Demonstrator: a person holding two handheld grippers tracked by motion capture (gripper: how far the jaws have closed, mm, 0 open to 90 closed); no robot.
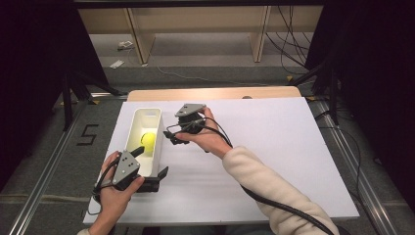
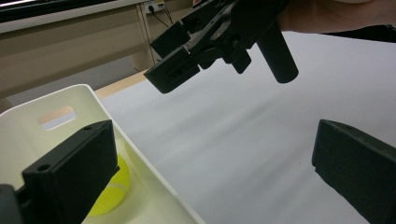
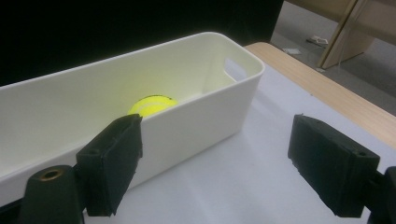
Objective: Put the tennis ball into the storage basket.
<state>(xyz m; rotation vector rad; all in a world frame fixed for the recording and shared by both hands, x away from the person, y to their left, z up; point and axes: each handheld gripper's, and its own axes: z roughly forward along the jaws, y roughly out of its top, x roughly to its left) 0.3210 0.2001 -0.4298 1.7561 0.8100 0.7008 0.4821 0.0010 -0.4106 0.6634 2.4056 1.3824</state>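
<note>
**Ball in the bin, both grippers empty**

The left gripper (image 1: 149,161) has its fingers (image 2: 70,175) spread wide, astride the near end wall of the white bin (image 1: 157,142). The right gripper (image 1: 172,137), fingers (image 3: 112,163) wide and empty, hovers just beside the bin's right wall. The yellow tennis ball (image 3: 152,105) lies inside the bin on the white counter (image 1: 274,147). The right gripper view reveals the bin's handle slot (image 3: 235,69).
</note>
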